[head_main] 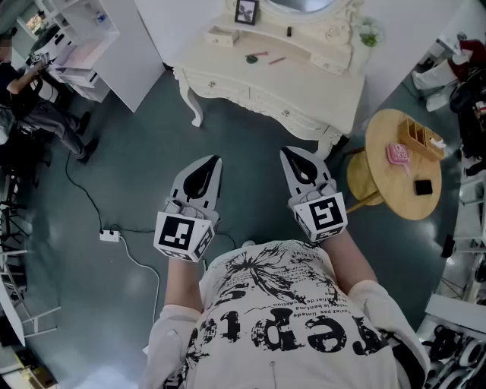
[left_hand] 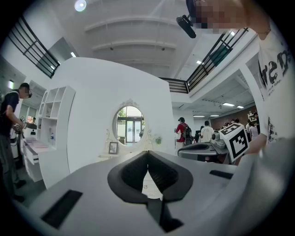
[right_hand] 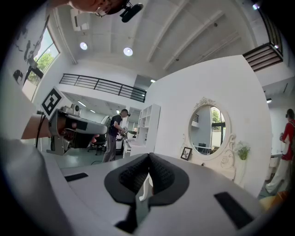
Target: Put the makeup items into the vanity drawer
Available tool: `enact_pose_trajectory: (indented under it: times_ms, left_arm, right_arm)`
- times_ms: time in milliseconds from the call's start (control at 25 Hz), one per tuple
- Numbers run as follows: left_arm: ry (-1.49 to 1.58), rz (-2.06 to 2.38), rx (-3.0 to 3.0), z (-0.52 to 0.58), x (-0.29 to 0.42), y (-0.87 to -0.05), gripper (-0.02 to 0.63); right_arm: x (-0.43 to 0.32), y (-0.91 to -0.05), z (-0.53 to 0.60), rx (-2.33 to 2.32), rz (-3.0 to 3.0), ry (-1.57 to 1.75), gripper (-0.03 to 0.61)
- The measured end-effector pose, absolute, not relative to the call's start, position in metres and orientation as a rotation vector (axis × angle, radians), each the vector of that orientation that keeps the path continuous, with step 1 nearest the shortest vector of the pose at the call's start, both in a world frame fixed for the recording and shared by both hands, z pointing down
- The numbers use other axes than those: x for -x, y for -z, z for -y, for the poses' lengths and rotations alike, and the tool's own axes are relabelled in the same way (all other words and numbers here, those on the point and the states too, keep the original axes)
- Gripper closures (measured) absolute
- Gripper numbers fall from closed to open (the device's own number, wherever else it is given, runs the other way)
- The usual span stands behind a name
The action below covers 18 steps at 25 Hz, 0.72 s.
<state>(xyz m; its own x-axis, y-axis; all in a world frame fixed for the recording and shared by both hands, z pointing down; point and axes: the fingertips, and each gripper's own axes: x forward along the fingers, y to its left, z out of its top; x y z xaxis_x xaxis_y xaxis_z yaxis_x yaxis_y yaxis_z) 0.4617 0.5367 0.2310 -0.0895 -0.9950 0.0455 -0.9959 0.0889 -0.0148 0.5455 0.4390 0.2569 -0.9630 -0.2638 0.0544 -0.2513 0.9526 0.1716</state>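
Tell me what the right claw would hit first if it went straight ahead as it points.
The way looks free over open floor, then probably the front of the vanity, near its curved leg seen past the shut right claw. Depth is uncertain.

Cream vanity [head_main: 304, 76] ahead of me, photo frame [head_main: 245, 11], green compact [head_main: 251, 58], pink pencil [head_main: 277, 60] on top, round side table [head_main: 387, 129] bearing pink case [head_main: 398, 154], black block [head_main: 423, 186]

White T-shirt [head_main: 277, 315], black graphic print and lettering, white sleeves [head_main: 373, 298] — left gripper [head_main: 216, 161] and right gripper [head_main: 286, 152] are pale grey shells with black pads [head_main: 201, 179] and square-marker cubes [head_main: 182, 234].
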Motion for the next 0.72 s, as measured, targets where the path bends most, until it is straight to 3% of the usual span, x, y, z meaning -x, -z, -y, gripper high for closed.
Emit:
enact_pose_trajectory:
  times_ms: [560, 600, 680, 720]
  left_arm:
    - [-0.026, 2.275, -2.123, -0.552, -0.43, -0.243, 0.6]
    - [-0.021, 2.274, -2.122, -0.554, -0.427, -0.246, 0.6]
    - [-0.015, 2.268, -2.115, -0.557, -0.421, -0.251, 0.6]
    - [-0.015, 2.265, -2.11, -0.557, -0.417, -0.253, 0.6]
  right_arm:
    - [-0.519, -0.261, -0.45, -0.489, 3.096, 0.182, 0.567]
    - [-0.516, -0.26, -0.45, -0.503, 3.117, 0.19, 0.52]
    - [-0.507, -0.262, -0.452, -0.486, 3.131, 0.208, 0.268]
    - [-0.501, -0.264, -0.451, -0.482, 3.125, 0.206, 0.223]
